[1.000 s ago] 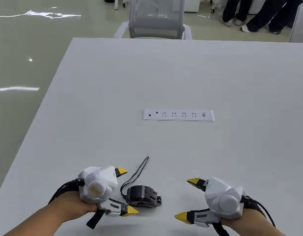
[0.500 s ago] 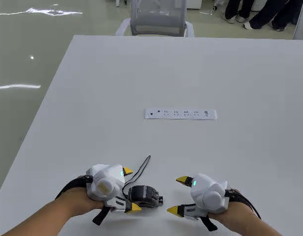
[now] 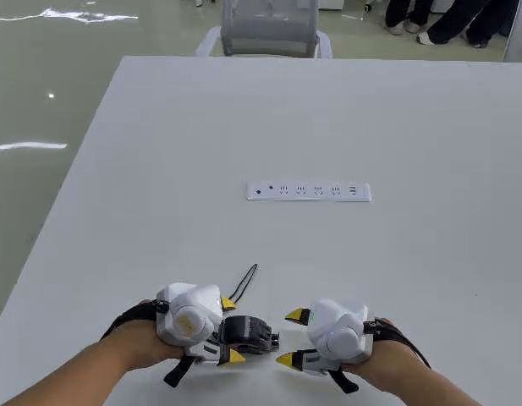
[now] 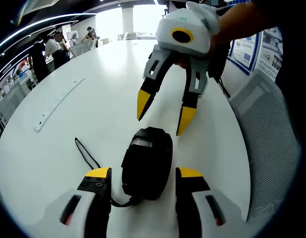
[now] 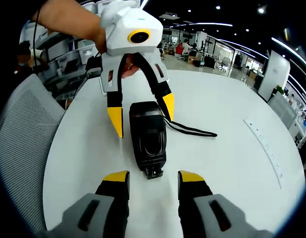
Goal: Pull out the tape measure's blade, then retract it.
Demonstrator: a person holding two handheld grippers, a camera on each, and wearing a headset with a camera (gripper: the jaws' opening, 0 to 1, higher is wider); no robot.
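A black tape measure (image 3: 246, 332) lies flat on the white table (image 3: 328, 118) near its front edge, its thin black cord (image 3: 242, 283) trailing away. My left gripper (image 3: 231, 330) is open, and its yellow-tipped jaws stand on either side of the case (image 4: 148, 161) with small gaps. From the other side my right gripper (image 3: 288, 337) faces it, open, a little short of the case. In the right gripper view the blade's hook end (image 5: 153, 173) lies just ahead of that gripper (image 5: 153, 177). The blade is fully wound in.
A white power strip (image 3: 308, 191) lies across the middle of the table. A grey mesh chair (image 3: 269, 25) stands at the far edge, with people's legs (image 3: 447, 21) beyond it. The table's left edge runs close to my left arm.
Both grippers have moved inward toward the tape measure. The left one's jaws now straddle the case, and the right one has closed the distance to the hook end. The tape measure has stayed put.
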